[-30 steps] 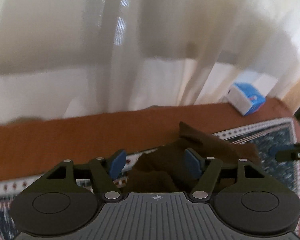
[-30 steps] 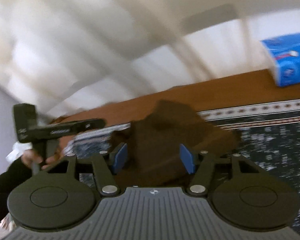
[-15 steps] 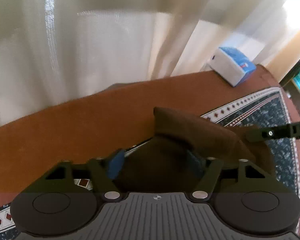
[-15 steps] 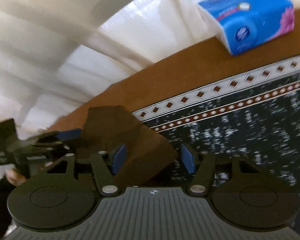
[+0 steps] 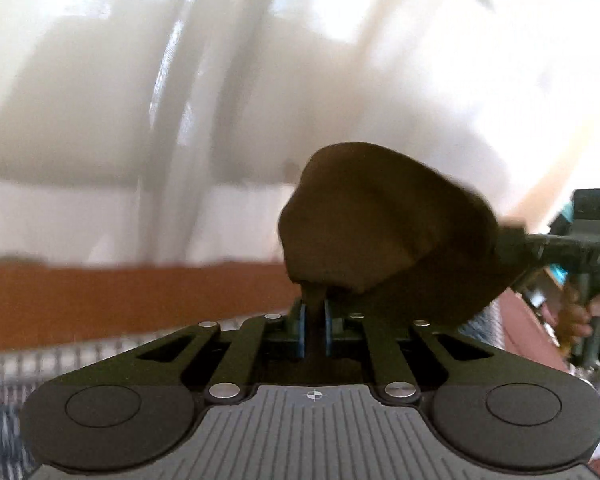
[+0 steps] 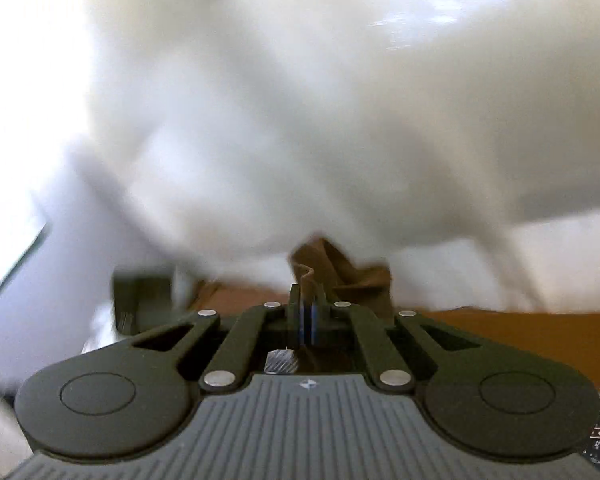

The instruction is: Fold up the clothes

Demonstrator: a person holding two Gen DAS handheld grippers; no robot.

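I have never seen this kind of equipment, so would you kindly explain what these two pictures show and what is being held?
There is no robot here: a person holds a hand-operated gripper in each hand, and a wide-angle camera on each looks forward along its two fingers. One picture comes from the left gripper, the other from the right gripper. The dark shape at the bottom of each is the tool's own body. Both grippers are closed on a brown cloth, which is lifted in front of pale curtains. In the left view you can see the other gripper and the hand holding it. Below lie a reddish-brown surface and a patterned rug. Both pictures are blurred by motion.
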